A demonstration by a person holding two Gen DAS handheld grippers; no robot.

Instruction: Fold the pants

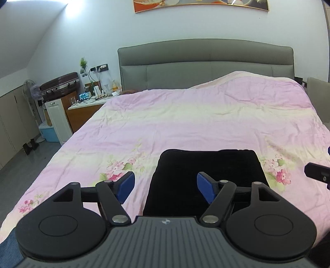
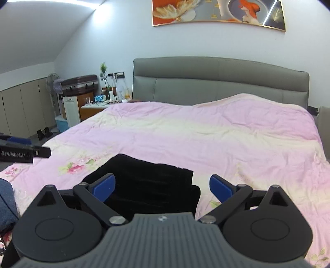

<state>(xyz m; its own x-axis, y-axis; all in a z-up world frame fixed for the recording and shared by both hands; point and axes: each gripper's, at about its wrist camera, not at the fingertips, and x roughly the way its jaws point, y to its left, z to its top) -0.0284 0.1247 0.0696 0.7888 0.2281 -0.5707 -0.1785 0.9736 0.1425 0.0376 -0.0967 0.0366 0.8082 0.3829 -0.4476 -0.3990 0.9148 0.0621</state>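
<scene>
1. My left gripper, black-armed with blue pads, stands wide open and holds nothing; its left pad hangs over the quilt and its right pad over the dark cloth
2. My right gripper, the same black-and-blue build, is also spread wide and empty; its left pad sits above the dark cloth, its right pad above bare quilt
3. The black folded pants lie flat as a compact rectangle on the near part of the bed, just ahead of both tools; from the right wrist view the pants show stacked layers along their right edge
4. Under them spreads the pink and cream floral quilt, wrinkled, with pink flower prints near the pants on either side
5. At the right edge of the left wrist view I see a tip of my other tool, and the right wrist view shows a black bar lettered "GenRobot.AI" at its left edge
6. Beyond the quilt stands the grey padded headboard
7. Left of the bed is a wooden bedside table cluttered with small items, a dark suitcase on a white cabinet, and a standing fan
8. On the pale wall above hangs an orange framed picture
</scene>
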